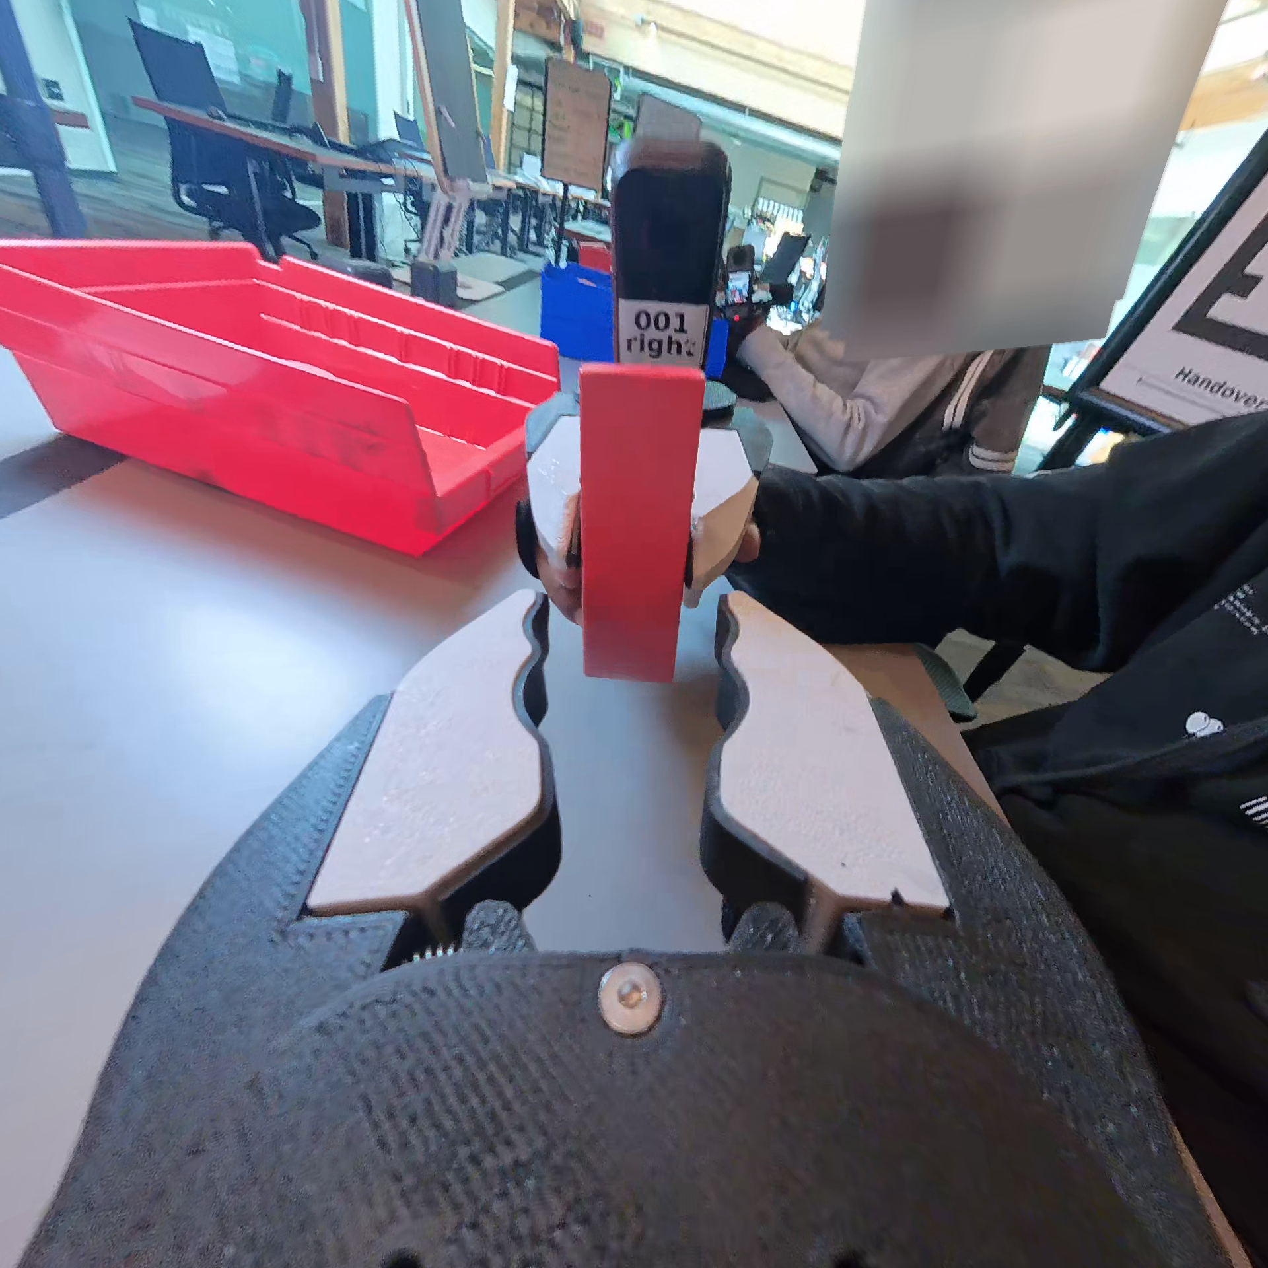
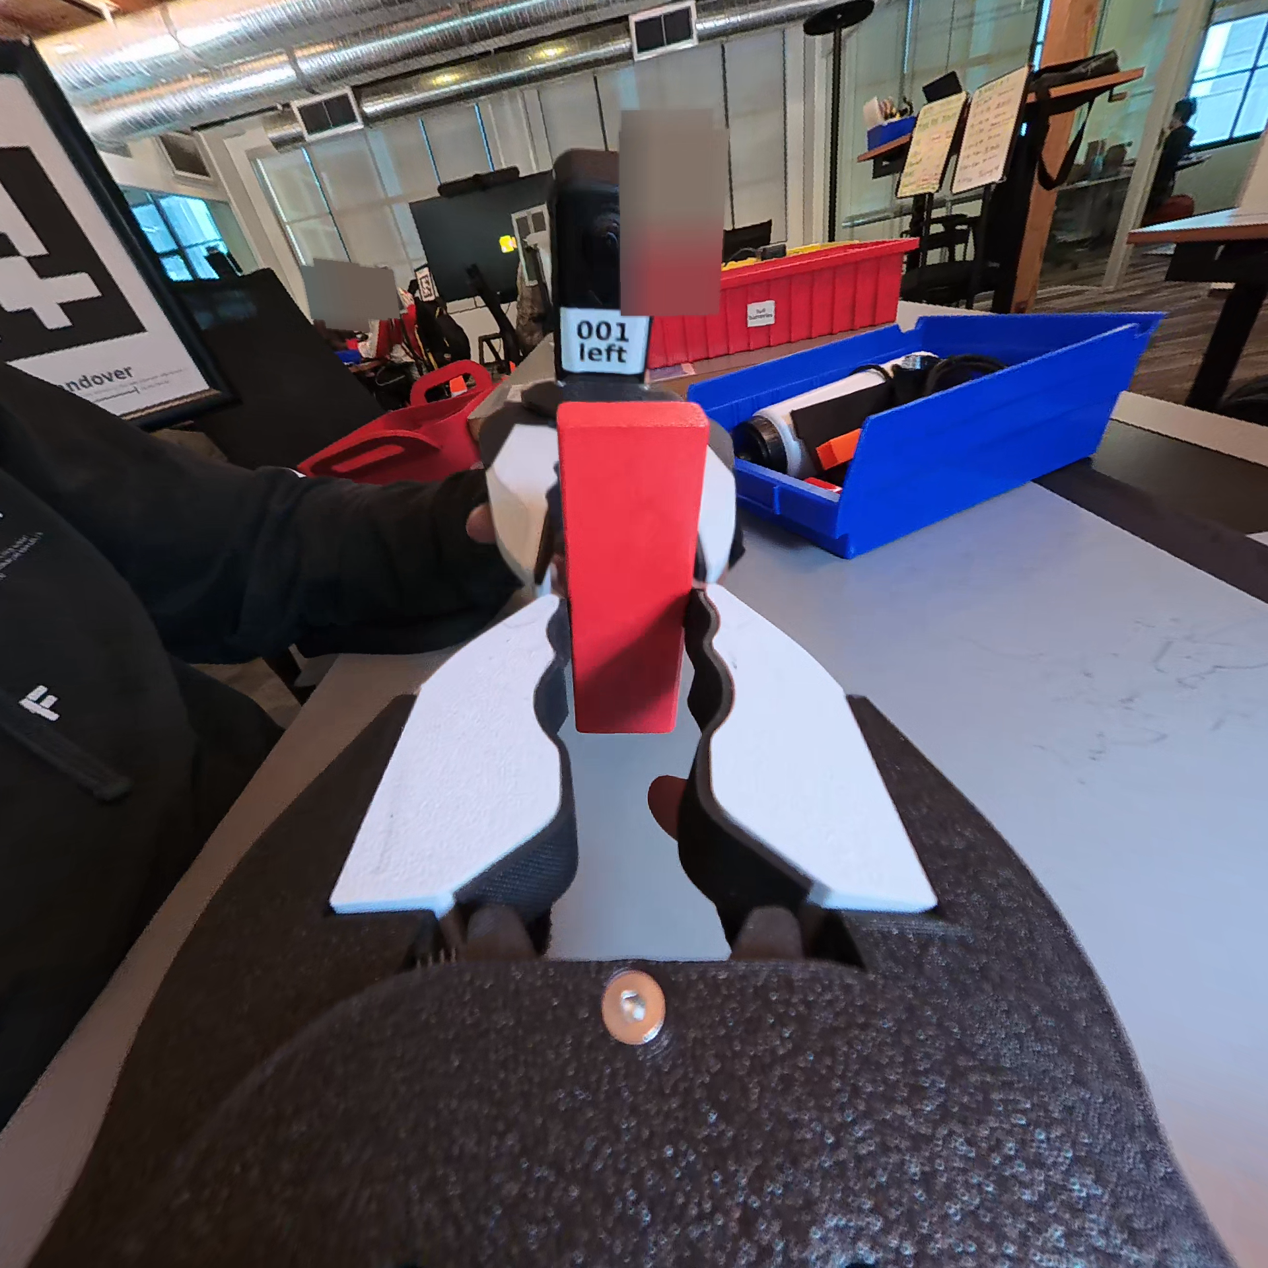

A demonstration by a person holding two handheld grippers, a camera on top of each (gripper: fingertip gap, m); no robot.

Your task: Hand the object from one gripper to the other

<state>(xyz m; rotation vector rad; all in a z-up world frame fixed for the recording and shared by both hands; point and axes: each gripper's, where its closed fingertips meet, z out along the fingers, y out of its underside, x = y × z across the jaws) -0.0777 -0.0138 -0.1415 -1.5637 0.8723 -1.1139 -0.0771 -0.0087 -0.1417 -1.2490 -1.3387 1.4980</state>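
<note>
A long red block stands upright above the grey table. My right gripper is shut on it, with both fingertips pressed against its sides. In the left wrist view the same block is in the right gripper's white pads, facing me. My left gripper is open. Its fingertips stand a little wider than the block's lower end, with a gap on each side. The left gripper's pads show behind the block in the right wrist view.
A red bin lies on the table to the left. A blue bin holding a white cylinder and other items sits on the right. There is also a red basket, a framed sign, and a person's black sleeves. Both grippers' tips are close together, under 4 cm apart.
</note>
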